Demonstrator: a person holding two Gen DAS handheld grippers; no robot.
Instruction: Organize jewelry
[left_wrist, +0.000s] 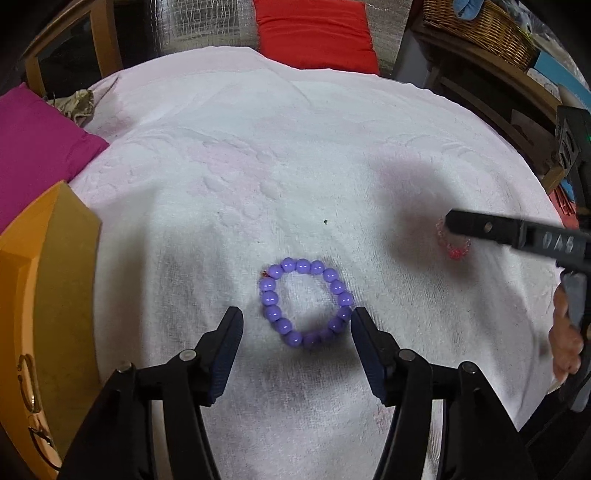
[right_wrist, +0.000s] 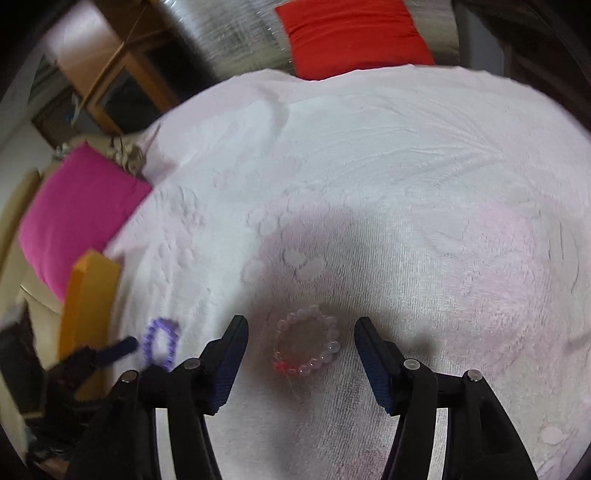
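While both tools hang over a white towel (left_wrist: 295, 147) spread on the surface, the left hand-held gripper (left_wrist: 297, 321) stands with its jaws spread, and a purple bead bracelet (left_wrist: 306, 303) lies flat on the towel between the two tips, with neither pad pressing on it. Seen from the right wrist, the right hand-held gripper (right_wrist: 301, 332) is likewise spread; a clear bead bracelet with pink-red beads (right_wrist: 307, 347) lies on the towel between its fingertips, free of both pads. From the left wrist view this second bracelet lies well to the right of the purple one, partly hidden behind one black finger of the right tool, and part of a hand (left_wrist: 565, 332) shows at the right edge. An orange box (left_wrist: 48, 295) stands at the left edge of the towel, near the purple bracelet. A magenta cushion (left_wrist: 37, 147) lies beyond the box, and a red cushion (left_wrist: 314, 33) lies at the far edge. The right wrist view is blurred
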